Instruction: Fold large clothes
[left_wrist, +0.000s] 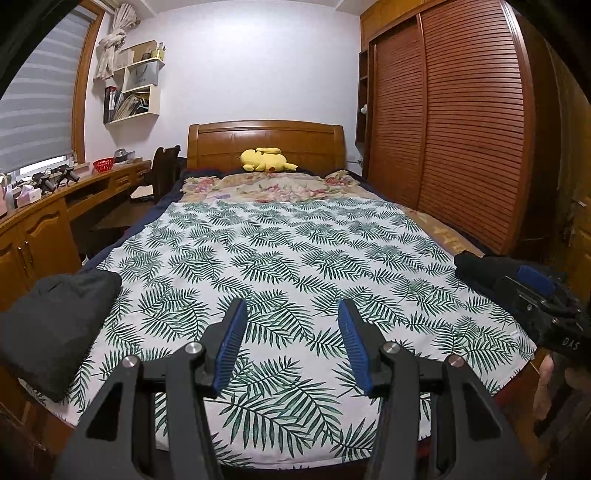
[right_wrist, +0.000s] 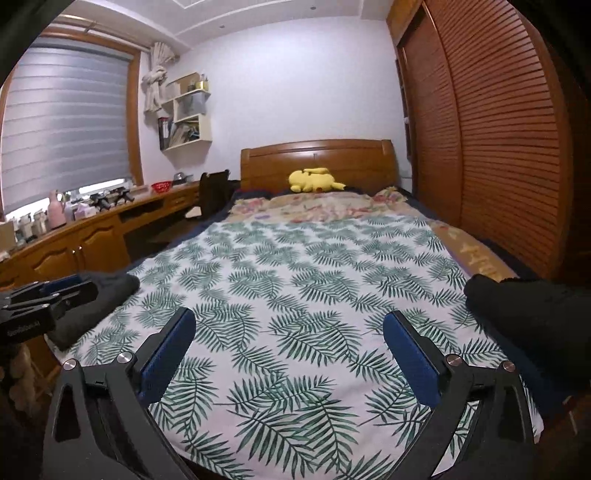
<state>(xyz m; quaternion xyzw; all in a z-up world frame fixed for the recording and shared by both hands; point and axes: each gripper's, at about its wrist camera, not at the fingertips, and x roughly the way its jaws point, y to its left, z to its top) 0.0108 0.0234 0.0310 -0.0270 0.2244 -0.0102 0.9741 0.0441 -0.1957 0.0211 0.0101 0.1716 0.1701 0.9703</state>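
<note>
A white cotton sheet printed with green palm fronds (left_wrist: 295, 266) lies spread flat over the wooden bed (left_wrist: 266, 142) and serves as the landmark here. At its near left corner sits a dark grey folded garment (left_wrist: 55, 325), resting partly on the sheet's edge. At the sheet's near right edge lies a black bundled garment (right_wrist: 532, 321), not yet folded flat as far as can be told.

The left tool (left_wrist: 291, 332) hovers above the sheet's near middle, its blue-padded jaws set moderately apart with nothing between them. The right tool (right_wrist: 288, 343) hangs over the same near stretch of sheet, its jaws spread wide and empty; in the left wrist view it shows just beside the black garment, and whether it touches that cloth cannot be told.

Beyond the sheet's far edge lies a beige floral quilt (left_wrist: 266, 186), and past that a yellow plush toy (left_wrist: 267, 159) rests against the headboard. Right of the sheet stands a brown slatted wardrobe (left_wrist: 443, 129); left of it runs a wooden tabletop (right_wrist: 110, 218) under a grey window blind (right_wrist: 66, 122).
</note>
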